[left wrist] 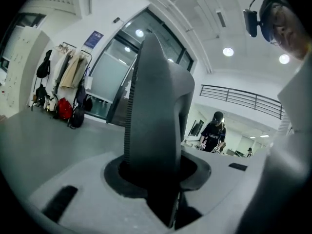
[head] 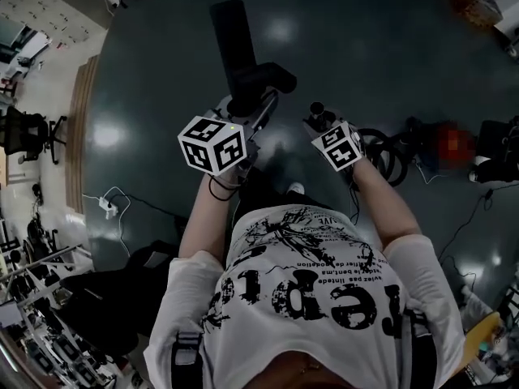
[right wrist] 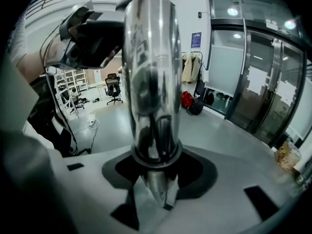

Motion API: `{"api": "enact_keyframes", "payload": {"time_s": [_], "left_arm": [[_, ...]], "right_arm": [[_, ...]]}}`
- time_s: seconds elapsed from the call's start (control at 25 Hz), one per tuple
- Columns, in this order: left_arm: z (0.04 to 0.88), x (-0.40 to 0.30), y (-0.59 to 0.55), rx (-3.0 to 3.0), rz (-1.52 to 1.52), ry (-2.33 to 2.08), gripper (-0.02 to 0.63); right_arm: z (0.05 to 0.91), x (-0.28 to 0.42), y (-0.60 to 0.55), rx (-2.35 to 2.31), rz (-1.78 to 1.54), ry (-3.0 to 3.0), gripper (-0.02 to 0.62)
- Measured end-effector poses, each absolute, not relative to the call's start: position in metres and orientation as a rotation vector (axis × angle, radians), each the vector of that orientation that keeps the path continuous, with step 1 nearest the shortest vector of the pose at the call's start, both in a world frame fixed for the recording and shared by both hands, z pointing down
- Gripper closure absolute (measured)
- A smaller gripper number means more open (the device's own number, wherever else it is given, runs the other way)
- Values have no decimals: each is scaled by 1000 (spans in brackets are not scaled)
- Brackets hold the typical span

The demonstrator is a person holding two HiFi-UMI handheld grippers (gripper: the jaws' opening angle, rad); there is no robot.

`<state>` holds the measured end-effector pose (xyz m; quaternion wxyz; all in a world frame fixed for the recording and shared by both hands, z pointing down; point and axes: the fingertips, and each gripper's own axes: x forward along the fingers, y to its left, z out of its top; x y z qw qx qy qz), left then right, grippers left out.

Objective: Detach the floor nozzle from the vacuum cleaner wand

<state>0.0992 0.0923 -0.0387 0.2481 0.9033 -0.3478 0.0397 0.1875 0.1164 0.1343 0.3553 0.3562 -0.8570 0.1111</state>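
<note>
In the head view the black floor nozzle (head: 235,43) is held up over the dark floor. My left gripper (head: 247,108) is shut on its neck, and the left gripper view shows that dark grey neck (left wrist: 156,106) standing clamped between the jaws of the left gripper (left wrist: 163,179). To the right, my right gripper (head: 320,118) holds the wand. In the right gripper view the chrome wand tube (right wrist: 151,82) stands upright, pinched by the right gripper (right wrist: 156,179). The tube's top end shows beside the nozzle's dark part (right wrist: 97,40); I cannot tell whether they are still joined.
Coiled cables and a red thing (head: 450,144) lie on the floor to the right. A white power strip (head: 107,207) and an office chair (head: 28,132) are at the left, a black bag (head: 122,298) lower left. A person in black (left wrist: 214,130) stands far off.
</note>
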Motion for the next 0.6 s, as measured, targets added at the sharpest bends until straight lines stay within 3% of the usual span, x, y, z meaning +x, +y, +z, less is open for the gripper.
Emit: {"api": "enact_keyframes", "payload": {"time_s": [0.28, 0.6], "left_arm": [[41, 59, 74, 2335, 154, -959, 477], [166, -5, 1, 2201, 156, -897, 477]], "right_arm": [[165, 155, 81, 830, 279, -2170, 413], [270, 109, 14, 765, 329, -2088, 413]]}}
